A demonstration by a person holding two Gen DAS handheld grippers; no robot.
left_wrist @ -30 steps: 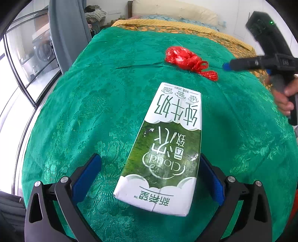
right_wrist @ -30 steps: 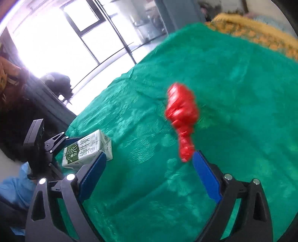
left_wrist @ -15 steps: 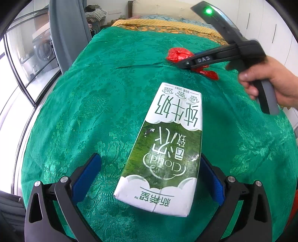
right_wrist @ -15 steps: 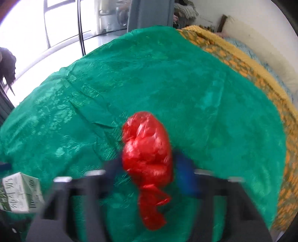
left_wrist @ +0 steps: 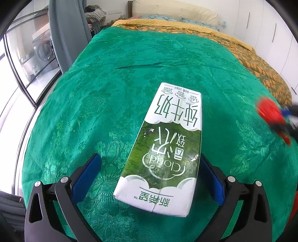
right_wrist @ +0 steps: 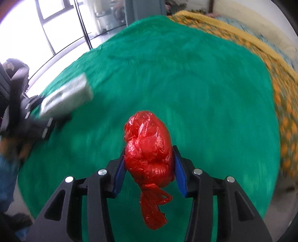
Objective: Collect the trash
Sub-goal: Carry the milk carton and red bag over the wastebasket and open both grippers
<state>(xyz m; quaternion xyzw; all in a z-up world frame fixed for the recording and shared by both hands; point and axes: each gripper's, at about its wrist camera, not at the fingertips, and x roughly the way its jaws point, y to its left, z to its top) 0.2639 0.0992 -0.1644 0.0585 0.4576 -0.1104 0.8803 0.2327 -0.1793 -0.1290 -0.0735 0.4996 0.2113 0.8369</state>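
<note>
Green brocade bedspread (left_wrist: 104, 104), one. One green-and-white milk carton (left_wrist: 163, 149) lies flat on it, long axis running away from my left gripper (left_wrist: 149, 178), whose jaws stand apart around its near end. My right gripper (right_wrist: 149, 167) is clamped on the one crumpled red plastic bag (right_wrist: 149, 152).

Milk carton (left_wrist: 163, 149) lies flat on the bed (left_wrist: 111, 93), between the fingers of the left tool (left_wrist: 149, 178), w/ a gap on its left side. Plastic bag (right_wrist: 149, 149) sits in the right tool (right_wrist: 149, 167), above the bed, to the carton's right. Pillow (left_wrist: 177, 11) at far end of bed; window (left_wrist: 22, 55) to the left.
</note>
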